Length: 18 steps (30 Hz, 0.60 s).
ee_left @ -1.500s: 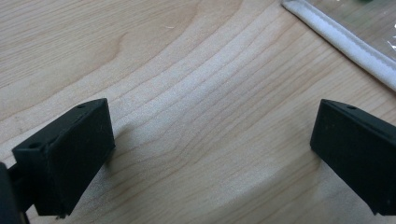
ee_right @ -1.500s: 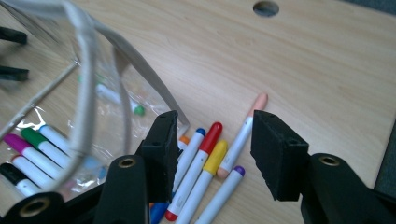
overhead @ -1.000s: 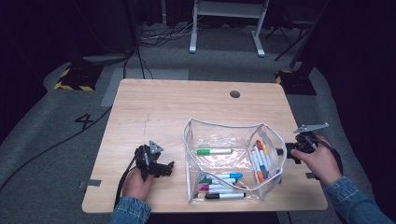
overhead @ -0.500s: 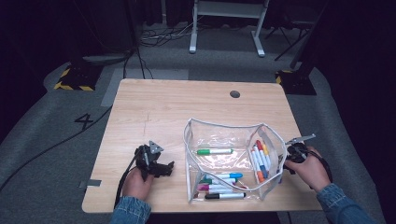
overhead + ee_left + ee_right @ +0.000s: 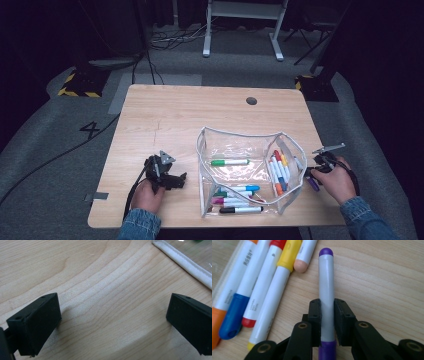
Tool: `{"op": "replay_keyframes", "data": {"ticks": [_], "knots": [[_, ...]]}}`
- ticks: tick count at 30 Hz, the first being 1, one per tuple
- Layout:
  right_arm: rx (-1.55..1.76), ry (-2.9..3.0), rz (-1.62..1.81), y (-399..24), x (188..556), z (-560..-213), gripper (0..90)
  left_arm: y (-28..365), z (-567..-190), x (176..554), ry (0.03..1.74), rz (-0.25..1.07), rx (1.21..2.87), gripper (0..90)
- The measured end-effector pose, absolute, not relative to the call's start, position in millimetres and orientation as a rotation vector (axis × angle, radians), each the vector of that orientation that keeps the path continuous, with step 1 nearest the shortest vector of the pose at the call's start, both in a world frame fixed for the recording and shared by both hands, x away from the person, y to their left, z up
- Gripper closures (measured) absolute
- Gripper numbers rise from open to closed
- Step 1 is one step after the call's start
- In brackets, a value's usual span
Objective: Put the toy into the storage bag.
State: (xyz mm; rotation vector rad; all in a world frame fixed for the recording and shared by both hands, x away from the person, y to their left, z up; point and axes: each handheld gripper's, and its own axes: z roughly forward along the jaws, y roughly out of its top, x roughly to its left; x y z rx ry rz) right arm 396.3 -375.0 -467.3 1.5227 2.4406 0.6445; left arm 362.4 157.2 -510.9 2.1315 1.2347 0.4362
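- Right gripper (image 5: 327,315) has just been closing its jaws and now they're clamped on the purple marker (image 5: 326,285), pads pressing its white barrel from both sides.
- That marker lies flat on the table (image 5: 190,120), just outside the right edge of the clear pouch (image 5: 250,145).
- Next to it are other markers (image 5: 270,287) in yellow, red, blue and orange, probably inside the pouch wall, hard to tell up close.
- Left gripper (image 5: 112,322) sits low over bare wood, jaws wide apart with nothing between them, pouch rim nearby.
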Motion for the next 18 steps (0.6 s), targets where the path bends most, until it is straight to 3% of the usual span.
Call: {"op": "replay_keyframes", "data": {"ticks": [18], "knots": [[1.383, 2.449, 0.897, -379, 390, -365, 77.2, 157, -511, 362, 1.239, 0.445, 2.130, 0.0]]}}
